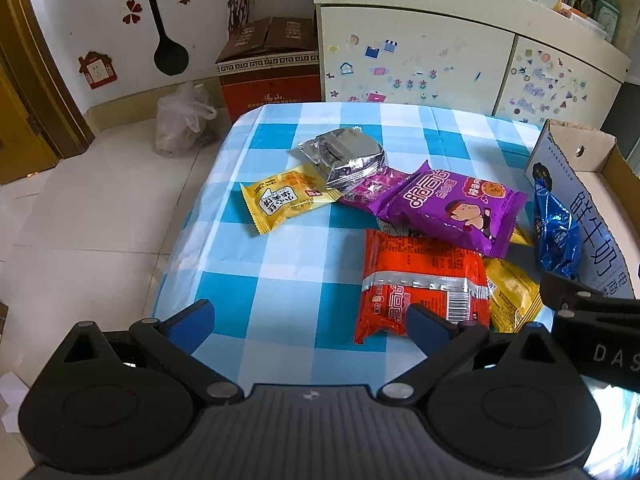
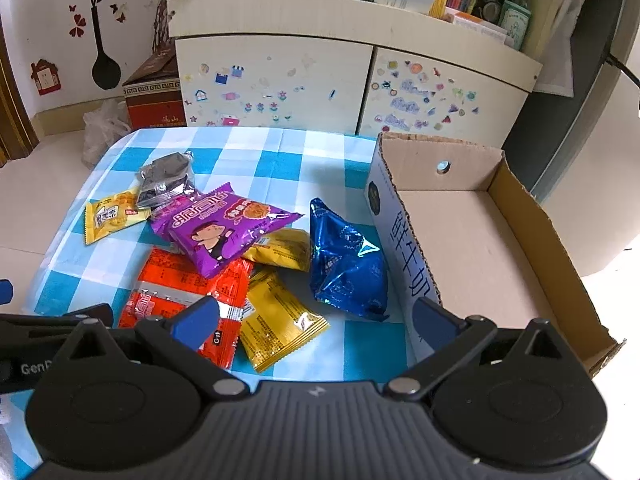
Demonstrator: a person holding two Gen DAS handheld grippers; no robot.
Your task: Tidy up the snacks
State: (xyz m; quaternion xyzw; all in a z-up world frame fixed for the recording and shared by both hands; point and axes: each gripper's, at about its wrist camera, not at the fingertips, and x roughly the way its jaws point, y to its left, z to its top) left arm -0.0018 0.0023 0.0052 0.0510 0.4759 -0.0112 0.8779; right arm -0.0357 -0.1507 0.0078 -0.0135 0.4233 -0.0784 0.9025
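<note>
Right wrist view alone shows the cardboard box's (image 2: pixel 472 240) bare floor; both tools released.

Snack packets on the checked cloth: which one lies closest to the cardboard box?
The crinkled blue foil packet, right beside the cardboard box wall; the others lie further left.

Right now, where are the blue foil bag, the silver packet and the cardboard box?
blue foil bag (image 2: pixel 348 268): right wrist view, middle of its crinkled face.
silver packet (image 1: pixel 344 156): left wrist view, centre of its foil top.
cardboard box (image 2: pixel 472 240): right wrist view, bare inner floor.
</note>
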